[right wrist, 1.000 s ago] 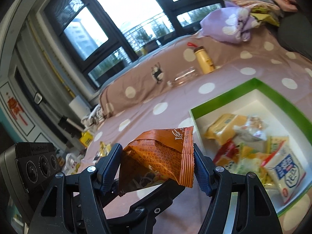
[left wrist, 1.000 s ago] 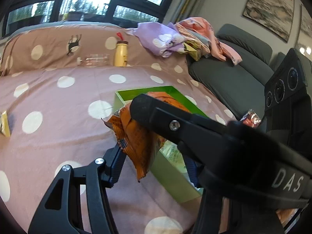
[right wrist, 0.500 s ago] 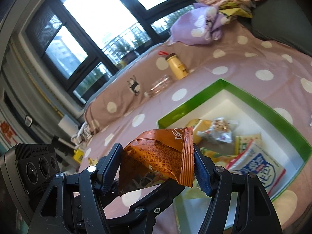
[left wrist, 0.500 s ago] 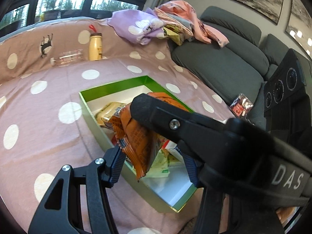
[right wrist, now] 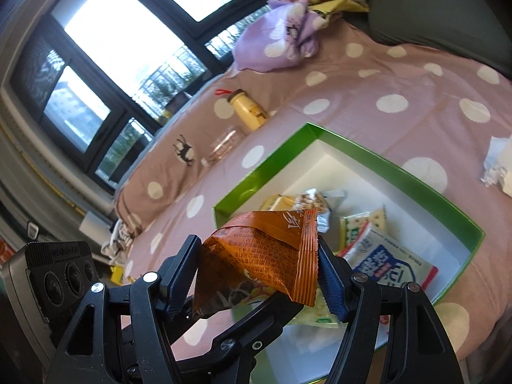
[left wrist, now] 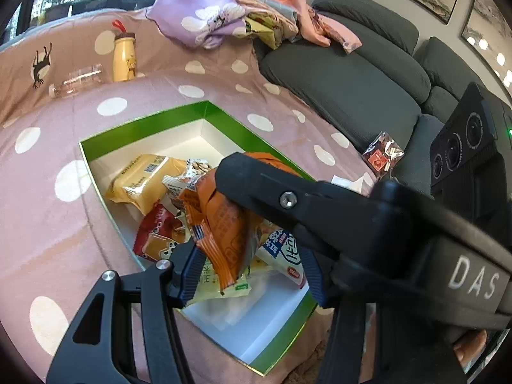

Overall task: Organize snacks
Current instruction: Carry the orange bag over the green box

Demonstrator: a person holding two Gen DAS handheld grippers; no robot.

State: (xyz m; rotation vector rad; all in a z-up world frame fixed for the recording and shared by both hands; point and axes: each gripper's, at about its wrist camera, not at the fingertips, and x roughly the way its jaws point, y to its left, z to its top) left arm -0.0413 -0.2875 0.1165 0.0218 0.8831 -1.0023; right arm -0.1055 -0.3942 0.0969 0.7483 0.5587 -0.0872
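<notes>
Two grippers clamp one orange snack packet [left wrist: 224, 224] from both sides; in the left wrist view the left gripper [left wrist: 246, 268] grips its lower end above the green-rimmed box [left wrist: 105, 134], so a release should drop it among the snacks already inside. In the right wrist view the right gripper [right wrist: 259, 275] pinches the packet's crimped ends over the box's near corner, probably keeping the limp wrapper steady.

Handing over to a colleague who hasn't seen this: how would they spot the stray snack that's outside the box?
Find the grey sofa cushion right of the green-rimmed white cardboard box. At its front edge lies a small clear plastic packet with a red label. Unlike the other snacks, it sits alone outside the box.
</notes>
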